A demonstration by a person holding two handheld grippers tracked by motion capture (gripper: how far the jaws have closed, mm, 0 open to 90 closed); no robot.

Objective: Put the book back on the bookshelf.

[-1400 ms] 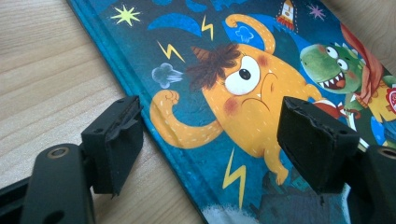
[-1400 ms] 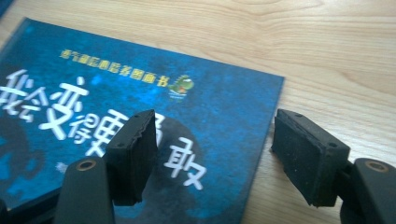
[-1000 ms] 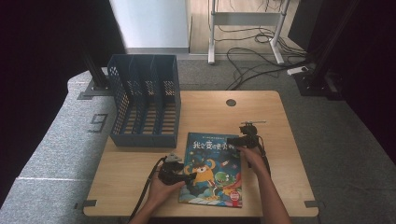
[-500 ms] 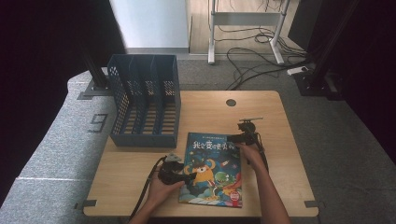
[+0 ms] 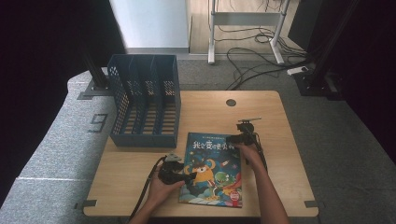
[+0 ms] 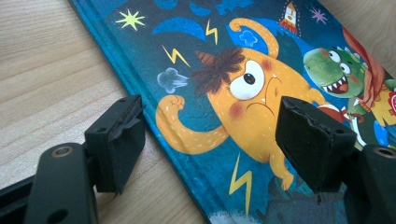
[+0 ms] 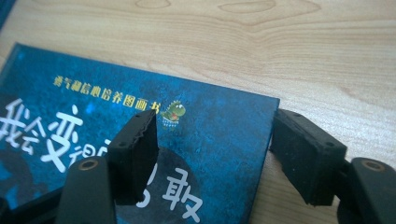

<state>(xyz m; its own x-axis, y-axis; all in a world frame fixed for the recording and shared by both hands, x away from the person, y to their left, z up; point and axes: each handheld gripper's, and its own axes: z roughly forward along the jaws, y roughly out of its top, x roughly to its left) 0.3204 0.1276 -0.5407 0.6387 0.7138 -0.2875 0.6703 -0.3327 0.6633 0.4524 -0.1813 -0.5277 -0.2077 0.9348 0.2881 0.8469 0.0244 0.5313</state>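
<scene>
I see one book (image 5: 212,170) lying flat on the table (image 5: 280,154), near the front edge and a bit right of the middle. It is not lifted yet. My left gripper (image 5: 184,176) is at the book's left edge, low down near the front. In the left gripper view its jaws stand wide apart, one over the bare wood and one over the cover with the orange monster, and the book's edge runs between them. The pads do not press on the book, so this gripper holds nothing. My right gripper (image 5: 232,139) is at the book's far right corner. In the right gripper view one jaw is over the cover and the other is just past the book's side edge, over the wood. Its jaws have just been opening a little, and the corner of the book sits between them, but I see no squeeze there either. So I think the job is only at its start: both grippers are set at the book, and the grab and the lift are both left to do. One blue rack (image 5: 144,107) sits at the far left corner of the table. I count four slots in it, and no book is in any of them. I guess the book should go there. One small dark round spot (image 5: 230,102) is near the far edge.
</scene>
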